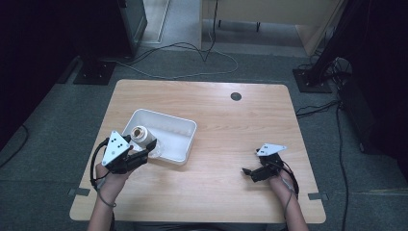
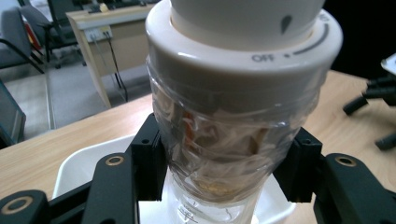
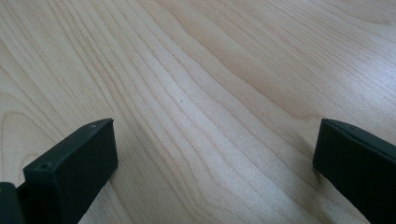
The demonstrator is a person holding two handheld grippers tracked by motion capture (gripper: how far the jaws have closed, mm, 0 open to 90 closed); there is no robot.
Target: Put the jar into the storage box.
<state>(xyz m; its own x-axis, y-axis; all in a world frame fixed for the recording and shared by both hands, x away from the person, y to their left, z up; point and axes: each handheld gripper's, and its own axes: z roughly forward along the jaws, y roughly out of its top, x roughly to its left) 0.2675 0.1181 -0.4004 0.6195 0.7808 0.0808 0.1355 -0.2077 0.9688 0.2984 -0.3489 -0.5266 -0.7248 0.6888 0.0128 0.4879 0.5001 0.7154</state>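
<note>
A clear plastic bottle [image 2: 224, 140] with a wide white cap marked OFF [image 2: 243, 42] stands between the jaws of my left gripper [image 2: 224, 172], which is shut on its body. In the high view the bottle [image 1: 143, 136] is held over the near left corner of a white tray [image 1: 180, 130], with my left gripper [image 1: 144, 153] at the tray's near edge. My right gripper [image 1: 249, 172] rests low over the table at the right, open, with bare wood between its fingers [image 3: 70, 163].
The wooden table [image 1: 231, 125] has a round grommet [image 1: 235, 96] near its far edge. Cables and stand bases lie on the floor beyond the table. In the left gripper view my right gripper [image 2: 373, 102] shows far off at the right.
</note>
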